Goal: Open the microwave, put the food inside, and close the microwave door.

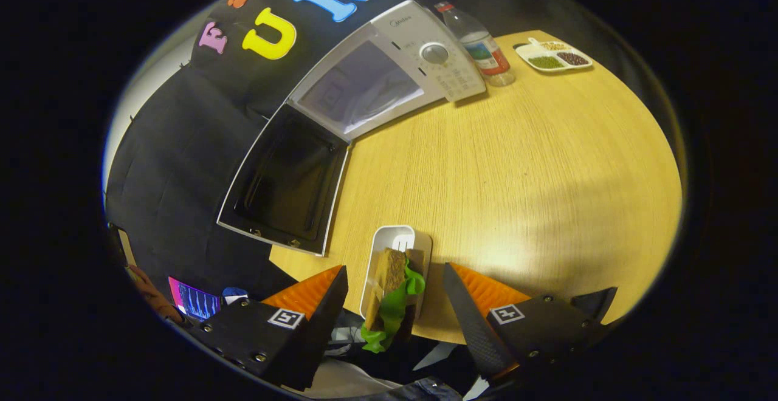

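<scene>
Gripper [395, 294] fingers wide, straddling food tray [380, 255] untouched at tabletop [516, 176] near edge; long axis toward microwave [389, 73], door [282, 179] open.

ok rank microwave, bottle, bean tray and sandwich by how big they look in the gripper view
1. microwave
2. sandwich, between the open gripper fingers, enlarged by nearness
3. bottle and bean tray look alike, both far off

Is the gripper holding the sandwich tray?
No, nothing is held. The gripper is open, its jaws either side of the sandwich tray, not pressing it.
</scene>
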Demonstrator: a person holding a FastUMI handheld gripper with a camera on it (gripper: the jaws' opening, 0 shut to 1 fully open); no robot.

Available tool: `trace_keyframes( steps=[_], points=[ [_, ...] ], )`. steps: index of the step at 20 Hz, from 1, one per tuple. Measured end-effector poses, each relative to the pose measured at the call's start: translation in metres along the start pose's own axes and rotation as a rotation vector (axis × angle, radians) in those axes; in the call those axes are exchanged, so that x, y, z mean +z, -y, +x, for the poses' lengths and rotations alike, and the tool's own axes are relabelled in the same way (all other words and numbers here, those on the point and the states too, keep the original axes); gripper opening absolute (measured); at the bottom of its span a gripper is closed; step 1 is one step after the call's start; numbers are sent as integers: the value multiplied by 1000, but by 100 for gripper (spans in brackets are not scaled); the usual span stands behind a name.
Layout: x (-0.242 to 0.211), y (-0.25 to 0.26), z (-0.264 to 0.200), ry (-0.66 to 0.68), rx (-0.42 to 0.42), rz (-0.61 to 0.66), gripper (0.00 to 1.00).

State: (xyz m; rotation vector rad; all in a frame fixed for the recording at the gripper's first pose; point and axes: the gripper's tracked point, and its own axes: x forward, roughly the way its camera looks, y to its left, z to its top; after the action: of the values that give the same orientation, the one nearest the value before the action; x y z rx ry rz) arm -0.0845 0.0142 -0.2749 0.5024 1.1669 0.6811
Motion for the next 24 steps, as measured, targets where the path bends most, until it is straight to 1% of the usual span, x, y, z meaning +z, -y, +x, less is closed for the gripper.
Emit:
trace_keyframes(
  steps=[2, 3, 4, 6, 8, 10, 11, 15, 20, 24],
  points=[
    [-12, 1, 6, -42, 13, 37, 95],
    [-18, 3, 11, -55, 9, 53, 84],
    [-20, 4, 8, -75, 13, 68, 75],
    [-27, 3, 12, -100, 21, 88, 73],
    [-21, -2, 15, -87, 39, 132, 42],
    [-30, -3, 23, -82, 21, 129, 42],
    [-24, 0, 18, -71, 12, 146, 27],
    [-19, -7, 6, -21, -19, 156, 27],
    [4, -36, -11, 114, -20, 209, 27],
    [29, -68, -13, 239, -10, 224, 27]
  ],
)
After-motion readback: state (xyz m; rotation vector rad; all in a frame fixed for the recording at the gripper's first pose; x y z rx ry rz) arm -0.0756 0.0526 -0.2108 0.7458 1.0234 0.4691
